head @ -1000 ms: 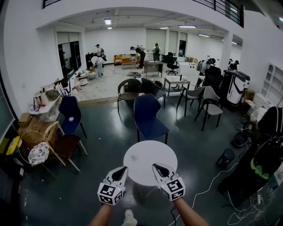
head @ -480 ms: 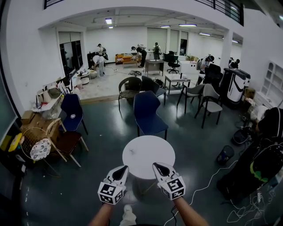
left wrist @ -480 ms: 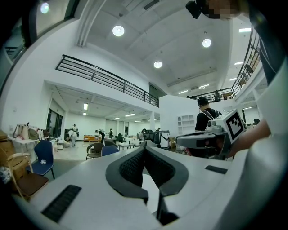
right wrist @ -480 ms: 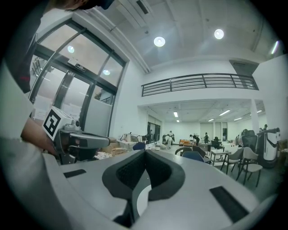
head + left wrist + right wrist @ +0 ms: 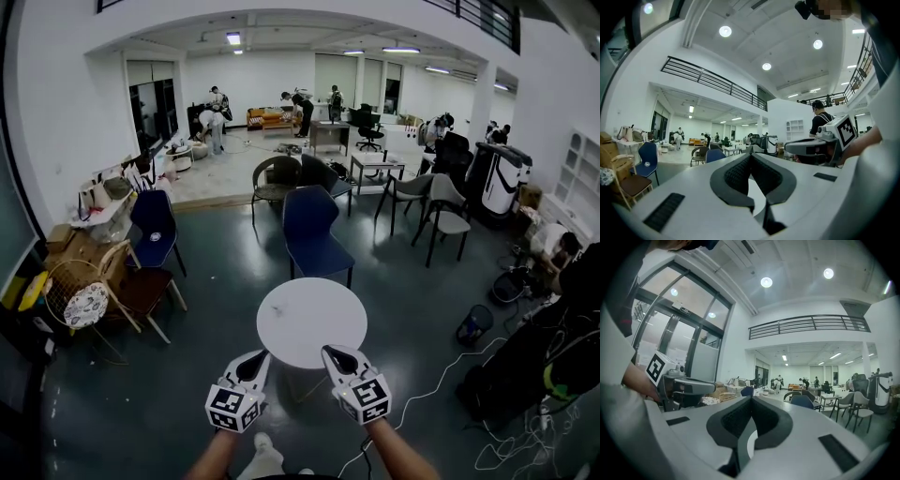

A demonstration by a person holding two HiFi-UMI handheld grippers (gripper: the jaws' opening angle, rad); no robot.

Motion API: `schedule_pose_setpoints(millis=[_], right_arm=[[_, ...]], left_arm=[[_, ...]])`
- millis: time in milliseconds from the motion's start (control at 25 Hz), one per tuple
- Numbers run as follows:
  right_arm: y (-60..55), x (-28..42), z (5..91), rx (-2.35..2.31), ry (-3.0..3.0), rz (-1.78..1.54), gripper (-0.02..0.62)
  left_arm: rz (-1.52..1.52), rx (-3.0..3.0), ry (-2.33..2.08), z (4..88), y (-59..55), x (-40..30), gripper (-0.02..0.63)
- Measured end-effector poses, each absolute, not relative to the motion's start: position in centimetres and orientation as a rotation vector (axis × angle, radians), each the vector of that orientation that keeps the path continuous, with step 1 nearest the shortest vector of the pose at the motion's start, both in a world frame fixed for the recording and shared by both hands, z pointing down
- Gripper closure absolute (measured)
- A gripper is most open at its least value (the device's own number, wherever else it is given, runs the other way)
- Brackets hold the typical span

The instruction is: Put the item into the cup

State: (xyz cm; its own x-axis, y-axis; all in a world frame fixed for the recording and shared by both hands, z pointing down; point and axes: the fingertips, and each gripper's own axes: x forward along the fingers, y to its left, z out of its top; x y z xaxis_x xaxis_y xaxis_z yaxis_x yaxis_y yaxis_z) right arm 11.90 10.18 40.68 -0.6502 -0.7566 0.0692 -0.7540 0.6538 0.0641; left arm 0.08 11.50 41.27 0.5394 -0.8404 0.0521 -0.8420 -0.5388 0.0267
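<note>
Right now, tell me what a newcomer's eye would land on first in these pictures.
The round white table stands out brightest, at the centre of the head view. Just below it, the left claw and the right claw point toward its near edge, both shut and empty. A blue chair stands behind the table.

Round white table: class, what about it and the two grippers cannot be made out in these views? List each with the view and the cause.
Top of the round white table, head view: small and washed-out white, so whether anything stands on it cannot be told.
Its near rim, head view: partly covered by the left gripper and right gripper.
Table, both gripper views: mostly hidden behind each gripper's own body.
</note>
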Motion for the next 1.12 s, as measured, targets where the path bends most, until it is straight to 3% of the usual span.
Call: schedule_pose_setpoints(millis=[1120], right_arm=[[11.3,9.1,38.6,1.367,-2.726,-0.059,0.578]], left_arm=[[0.086,2.762,-1.399,39.5,12.5,-2.7,0.589]])
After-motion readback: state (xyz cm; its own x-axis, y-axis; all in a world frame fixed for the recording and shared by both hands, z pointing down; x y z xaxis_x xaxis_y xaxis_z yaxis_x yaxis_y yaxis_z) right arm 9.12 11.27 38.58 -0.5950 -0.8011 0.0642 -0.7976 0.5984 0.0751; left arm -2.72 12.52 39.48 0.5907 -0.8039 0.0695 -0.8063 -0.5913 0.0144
